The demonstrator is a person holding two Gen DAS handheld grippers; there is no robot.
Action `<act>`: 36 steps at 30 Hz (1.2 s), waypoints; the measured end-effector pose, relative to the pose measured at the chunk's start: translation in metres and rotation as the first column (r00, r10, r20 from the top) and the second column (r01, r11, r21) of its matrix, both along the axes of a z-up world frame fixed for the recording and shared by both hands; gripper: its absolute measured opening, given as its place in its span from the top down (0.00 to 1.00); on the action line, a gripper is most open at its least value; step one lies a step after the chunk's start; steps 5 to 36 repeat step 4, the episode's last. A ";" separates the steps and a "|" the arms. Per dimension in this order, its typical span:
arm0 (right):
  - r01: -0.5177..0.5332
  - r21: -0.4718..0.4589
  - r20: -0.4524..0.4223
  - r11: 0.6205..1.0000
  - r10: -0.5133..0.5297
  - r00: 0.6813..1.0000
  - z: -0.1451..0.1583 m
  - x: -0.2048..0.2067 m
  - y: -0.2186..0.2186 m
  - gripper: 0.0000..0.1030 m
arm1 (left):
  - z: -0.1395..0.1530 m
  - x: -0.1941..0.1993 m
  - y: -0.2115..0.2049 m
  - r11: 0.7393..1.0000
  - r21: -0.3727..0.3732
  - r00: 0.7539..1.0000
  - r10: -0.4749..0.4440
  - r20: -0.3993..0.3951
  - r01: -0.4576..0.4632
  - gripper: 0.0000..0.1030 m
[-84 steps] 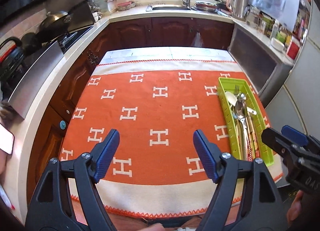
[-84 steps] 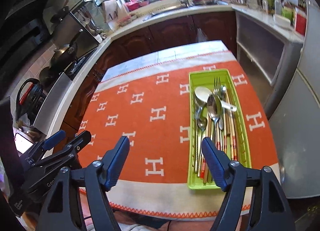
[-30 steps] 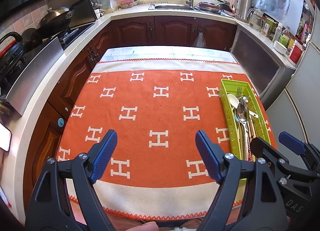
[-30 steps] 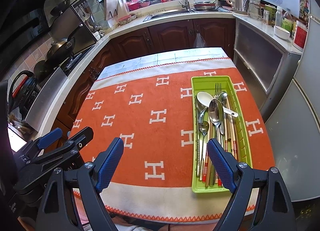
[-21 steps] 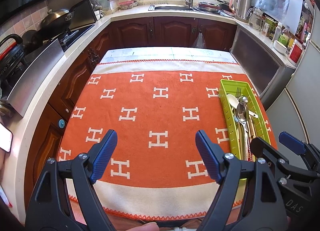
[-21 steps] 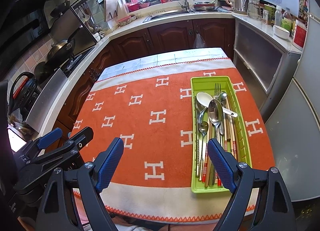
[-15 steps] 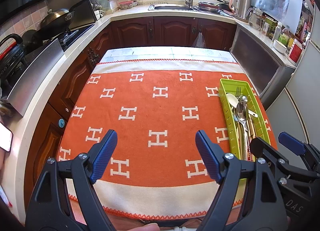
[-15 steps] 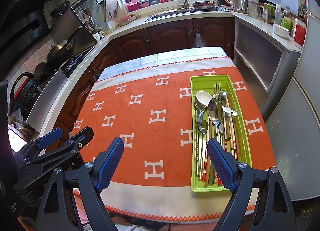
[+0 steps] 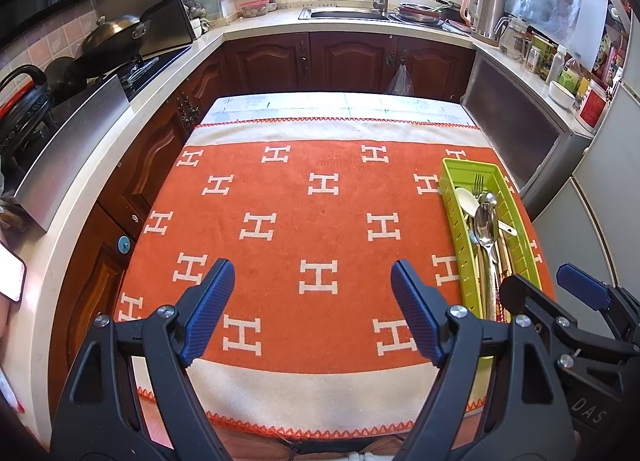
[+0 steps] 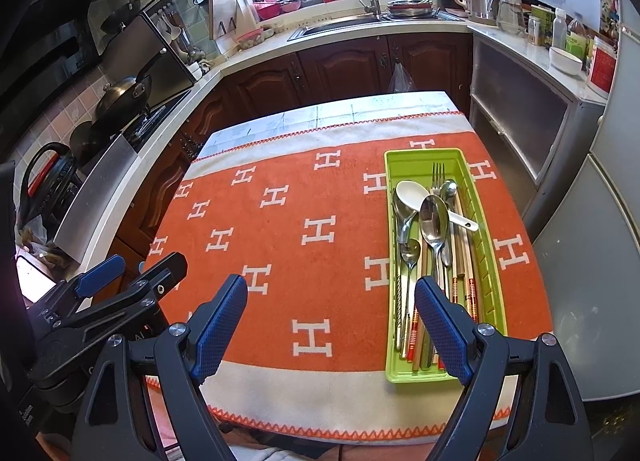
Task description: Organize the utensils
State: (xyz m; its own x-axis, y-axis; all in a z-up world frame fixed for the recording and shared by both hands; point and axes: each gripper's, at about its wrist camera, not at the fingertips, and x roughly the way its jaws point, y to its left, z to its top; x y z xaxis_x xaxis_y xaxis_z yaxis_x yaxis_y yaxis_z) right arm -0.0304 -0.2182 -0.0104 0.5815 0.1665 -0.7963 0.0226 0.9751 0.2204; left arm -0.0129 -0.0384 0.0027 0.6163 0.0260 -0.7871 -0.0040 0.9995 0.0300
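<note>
While nothing on the table is being gripped, the layout reads like this:

Table and cloth: the orange blanket [image 9: 320, 221] with white H marks covers most of the table top, probably to give a soft, plain work surface; its whole middle and left lie bare.

Tray: the green tray [image 10: 494, 261] sits lengthwise along the right edge of the cloth, near end close to the fringe, within easy reach of the right gripper.

Utensils: all the cutlery I can see lies inside that tray, handles toward the near end, bowls and tines toward the far end. A white ceramic spoon [image 10: 414, 191] lies crosswise over the rest, a large metal spoon [image 10: 434, 219] rests on top of the pile, a fork [image 10: 439, 175] reaches farthest back, and chopsticks [image 10: 464, 253] run along the right wall. They overlap rather than lie sorted by kind.

Left gripper [image 9: 308, 305]: jaws spread wide, empty, hovering over bare cloth near the front edge.

Right gripper [image 10: 328, 327]: jaws likewise wide apart and empty, its right finger just over the tray's near end.

Stage, as I judge it: this fits either utensils already gathered into the tray, or a mixed pile waiting to be laid out; I cannot tell which.
</note>
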 end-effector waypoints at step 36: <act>0.001 0.010 -0.013 1.000 -0.001 1.000 0.000 0.000 0.001 0.16 | -0.002 0.001 0.001 1.000 -0.006 1.000 -0.004 -0.012 0.004 0.24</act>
